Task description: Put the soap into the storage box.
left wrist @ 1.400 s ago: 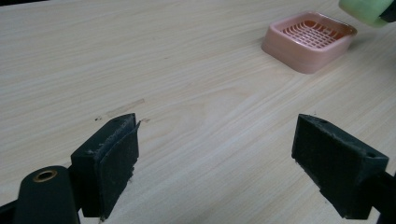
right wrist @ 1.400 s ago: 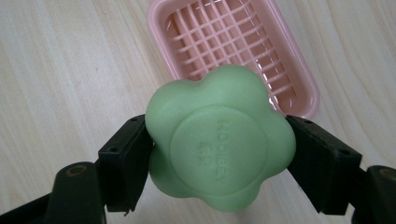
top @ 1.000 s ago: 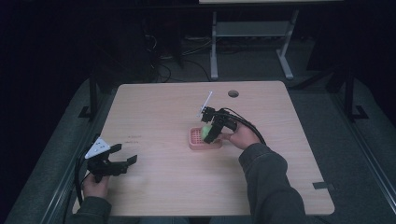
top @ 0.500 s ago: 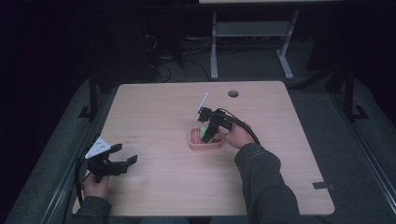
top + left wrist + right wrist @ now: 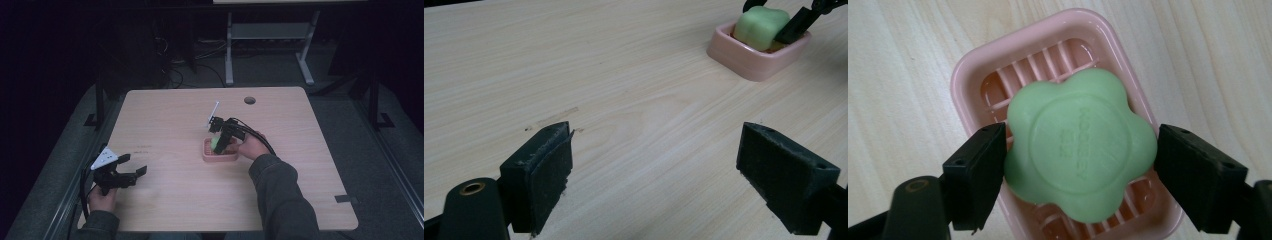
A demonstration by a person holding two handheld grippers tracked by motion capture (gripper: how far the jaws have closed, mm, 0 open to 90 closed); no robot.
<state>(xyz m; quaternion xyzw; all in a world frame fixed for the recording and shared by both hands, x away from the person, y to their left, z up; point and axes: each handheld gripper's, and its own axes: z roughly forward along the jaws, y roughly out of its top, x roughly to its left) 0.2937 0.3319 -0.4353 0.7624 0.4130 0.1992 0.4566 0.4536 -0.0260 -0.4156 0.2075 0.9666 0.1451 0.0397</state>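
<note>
A green flower-shaped soap (image 5: pixel 1080 150) is between the jaws of my right gripper (image 5: pixel 1083 155), which is shut on it. It hangs low over the ribbed floor of a pink soap dish (image 5: pixel 973 65). In the high view the right gripper (image 5: pixel 218 142) and soap (image 5: pixel 217 144) are at the dish (image 5: pixel 220 158), near the table's middle. My left gripper (image 5: pixel 132 172) stands open and empty near the front left edge. Its own view has the left gripper (image 5: pixel 659 150) over bare wood, with the soap (image 5: pixel 759 25) and dish (image 5: pixel 749 57) far off at the upper right.
The wooden table (image 5: pixel 175 115) has a round cable hole (image 5: pixel 249 100) near its far edge. A metal stand (image 5: pixel 270 35) is on the dark floor behind it. Cables trail from both grippers.
My right gripper has shifted slightly left and lower with the soap, down into the pink dish. The left gripper has stayed in place.
</note>
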